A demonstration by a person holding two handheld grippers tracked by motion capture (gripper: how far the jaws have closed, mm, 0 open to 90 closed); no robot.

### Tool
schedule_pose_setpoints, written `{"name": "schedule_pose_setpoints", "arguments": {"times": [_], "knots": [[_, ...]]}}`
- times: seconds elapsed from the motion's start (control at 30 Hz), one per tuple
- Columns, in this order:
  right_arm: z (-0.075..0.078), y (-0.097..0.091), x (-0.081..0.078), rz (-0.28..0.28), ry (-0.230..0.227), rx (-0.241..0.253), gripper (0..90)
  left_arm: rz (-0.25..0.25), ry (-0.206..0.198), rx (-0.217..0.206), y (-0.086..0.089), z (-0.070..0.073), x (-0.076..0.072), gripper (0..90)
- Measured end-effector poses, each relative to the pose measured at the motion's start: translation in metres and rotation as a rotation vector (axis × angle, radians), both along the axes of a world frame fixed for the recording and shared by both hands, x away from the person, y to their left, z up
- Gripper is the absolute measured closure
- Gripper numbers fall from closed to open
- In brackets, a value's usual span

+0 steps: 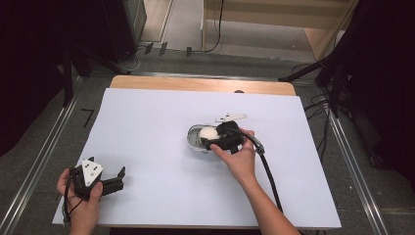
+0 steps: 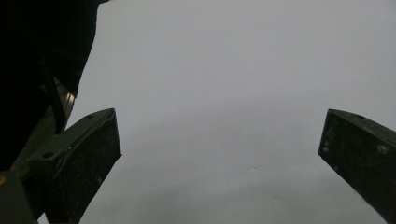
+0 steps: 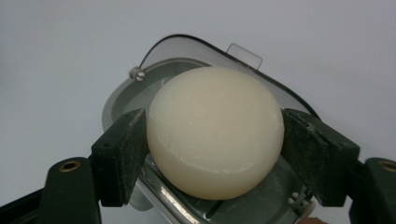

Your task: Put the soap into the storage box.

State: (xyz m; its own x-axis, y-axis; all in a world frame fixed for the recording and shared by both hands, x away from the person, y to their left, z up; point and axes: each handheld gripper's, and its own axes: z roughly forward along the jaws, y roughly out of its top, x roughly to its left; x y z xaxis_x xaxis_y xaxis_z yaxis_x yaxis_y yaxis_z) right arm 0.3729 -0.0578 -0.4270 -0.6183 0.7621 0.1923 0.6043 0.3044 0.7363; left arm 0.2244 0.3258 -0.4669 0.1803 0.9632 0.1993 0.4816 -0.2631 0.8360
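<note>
The soap (image 3: 215, 130), a round cream-white bar, sits in the middle of the right gripper view, squeezed from both sides by the right gripper (image 3: 215, 154), whose black pads press flat against its edges. It is in or just above the metal dish (image 3: 116, 100) that shows behind and below it; whether it has left the dish floor cannot be told. In the high view soap (image 1: 207, 133) and dish (image 1: 192, 138) lie just right of centre on the white sheet (image 1: 156, 161), the right gripper (image 1: 215, 142) over them. The grasp looks done; lifting out and placing remain. A clear lid (image 1: 231, 117) lies just above the dish. At lower left the left gripper (image 1: 115, 180) rests idle, jaws wide apart and empty.
</note>
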Motion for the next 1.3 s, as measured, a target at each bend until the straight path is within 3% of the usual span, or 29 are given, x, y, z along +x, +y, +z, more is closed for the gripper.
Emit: {"name": "schedule_pose_setpoints", "arguments": {"times": [0.13, 0.33, 0.57, 1.03, 1.3], "knots": [[0.005, -0.002, -0.002, -0.011, -0.018, 0.011, 32.8, 0.002, 0.0, 0.002, 0.0, 0.0, 0.0, 0.0], [0.002, -0.003, -0.005, 0.004, -0.02, -0.018, 29.6, 0.002, -0.002, 0.003, 0.0, 0.0, 0.0, 0.0], [0.007, -0.006, -0.012, 0.006, -0.039, -0.004, 27.2, 0.001, -0.003, 0.002, 0.0, 0.0, 0.0, 0.0], [0.011, -0.038, -0.028, -0.029, -0.055, 0.028, 24.1, 0.002, -0.006, 0.005, -0.001, 0.0, -0.001, 0.0], [0.009, -0.054, -0.038, -0.05, -0.081, 0.025, 14.3, 0.005, -0.005, -0.007, 0.001, 0.0, -0.001, 0.0]]}}
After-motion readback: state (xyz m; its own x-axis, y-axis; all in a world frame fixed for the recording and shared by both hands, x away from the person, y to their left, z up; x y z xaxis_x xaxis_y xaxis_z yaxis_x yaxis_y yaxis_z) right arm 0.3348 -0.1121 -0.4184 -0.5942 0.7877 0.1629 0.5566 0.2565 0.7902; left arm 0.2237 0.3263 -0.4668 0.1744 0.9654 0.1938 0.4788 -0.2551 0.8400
